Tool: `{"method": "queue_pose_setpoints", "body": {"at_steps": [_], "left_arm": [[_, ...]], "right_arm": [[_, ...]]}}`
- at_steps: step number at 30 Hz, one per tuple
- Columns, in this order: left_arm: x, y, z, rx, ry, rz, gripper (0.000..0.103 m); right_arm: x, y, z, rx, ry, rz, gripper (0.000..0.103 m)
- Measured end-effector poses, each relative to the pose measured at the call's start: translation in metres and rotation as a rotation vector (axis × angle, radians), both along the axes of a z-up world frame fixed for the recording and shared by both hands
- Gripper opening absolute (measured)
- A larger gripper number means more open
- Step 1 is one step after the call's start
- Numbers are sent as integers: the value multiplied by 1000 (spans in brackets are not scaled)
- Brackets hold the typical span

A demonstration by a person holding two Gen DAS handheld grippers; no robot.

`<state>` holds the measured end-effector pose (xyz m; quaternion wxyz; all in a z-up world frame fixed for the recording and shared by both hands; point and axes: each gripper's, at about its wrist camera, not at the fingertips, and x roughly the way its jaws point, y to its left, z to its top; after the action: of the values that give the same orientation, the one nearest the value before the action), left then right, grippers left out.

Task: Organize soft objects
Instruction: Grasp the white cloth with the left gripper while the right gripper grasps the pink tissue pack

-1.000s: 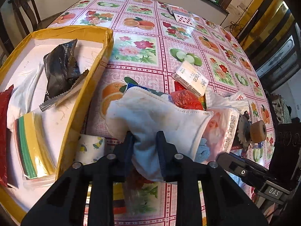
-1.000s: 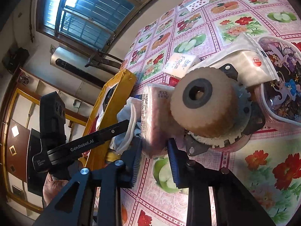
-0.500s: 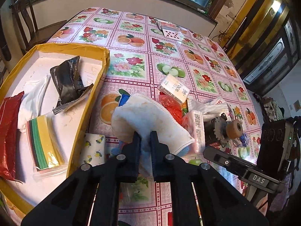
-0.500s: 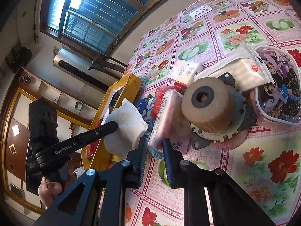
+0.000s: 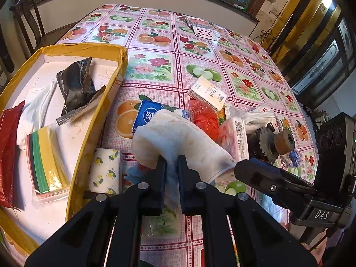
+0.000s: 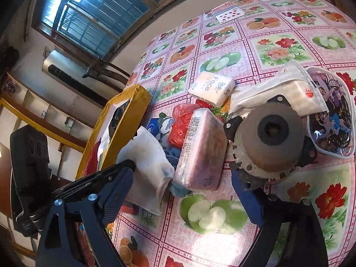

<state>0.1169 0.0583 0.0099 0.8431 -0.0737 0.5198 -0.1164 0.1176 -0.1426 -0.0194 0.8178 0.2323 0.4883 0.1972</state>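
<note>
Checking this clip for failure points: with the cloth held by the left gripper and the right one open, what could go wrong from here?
1. The left gripper pinches the white cloth only at a fold; most hangs loose and could drag the blue tissue pack or catch the yellow box rim.
2. The right gripper has its jaws open around the pink tissue pack, close beside the metal gear part; closing could knock it.

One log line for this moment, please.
left tongs: shut on white cloth, lifted | right tongs: open, empty, by pink tissue pack | yellow box: cloth not in
</note>
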Motion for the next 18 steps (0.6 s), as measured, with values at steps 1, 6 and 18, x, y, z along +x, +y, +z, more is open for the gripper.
{"method": "queue_pose_setpoints", "body": {"at_steps": [1, 6, 18], "left_arm": [[0, 1, 0, 1, 0, 1, 8], [0, 1, -2, 4, 3, -9, 8], [-4, 15, 4, -31, -9, 13, 8]], "right_arm": [[2, 1, 0, -7, 7, -8, 91], [11, 1, -7, -21, 38, -37, 35], [-8, -29, -3, 107, 14, -53, 25]]}}
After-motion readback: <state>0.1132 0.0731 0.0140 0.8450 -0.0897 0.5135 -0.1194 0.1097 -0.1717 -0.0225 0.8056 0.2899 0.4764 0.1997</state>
